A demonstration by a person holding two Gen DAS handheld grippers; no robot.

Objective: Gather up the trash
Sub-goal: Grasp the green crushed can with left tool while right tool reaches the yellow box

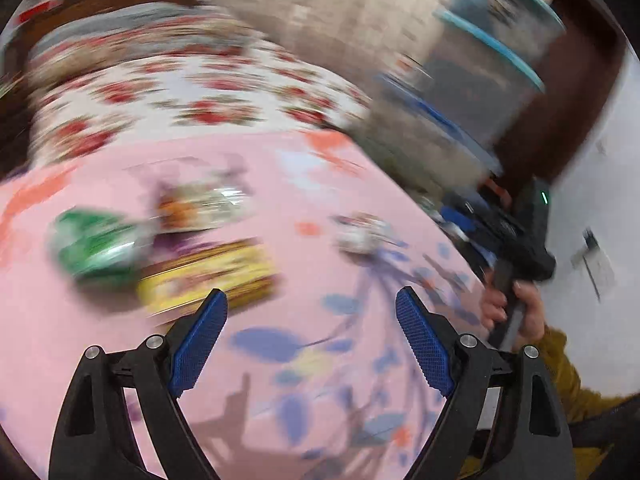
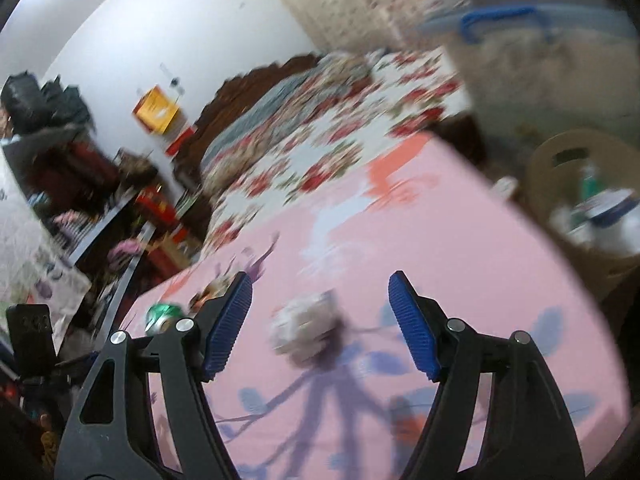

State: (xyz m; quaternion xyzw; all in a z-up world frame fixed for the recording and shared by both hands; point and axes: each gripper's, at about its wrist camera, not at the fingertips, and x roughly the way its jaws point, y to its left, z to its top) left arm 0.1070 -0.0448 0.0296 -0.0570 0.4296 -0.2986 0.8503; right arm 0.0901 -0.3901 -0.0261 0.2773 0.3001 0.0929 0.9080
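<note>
Both views are motion-blurred. On the pink floral sheet [image 1: 280,200] lie a green can [image 1: 96,246], a yellow wrapper [image 1: 208,276], a shiny wrapper [image 1: 200,204] and a crumpled white paper ball [image 1: 360,232]. My left gripper [image 1: 312,300] is open and empty, just short of the yellow wrapper. My right gripper [image 2: 320,284] is open, with the paper ball [image 2: 304,328] lying between and just ahead of its fingers. The green can [image 2: 162,316] shows by its left finger. A tan bag [image 2: 580,216] holding trash stands beyond the sheet's right edge.
A floral quilt [image 2: 320,152] covers the bed beyond the pink sheet. Stacked clear storage bins with blue lids [image 1: 492,52] stand at the right. A cluttered shelf [image 2: 120,216] stands at the left. The other hand and gripper [image 1: 516,240] show at the right.
</note>
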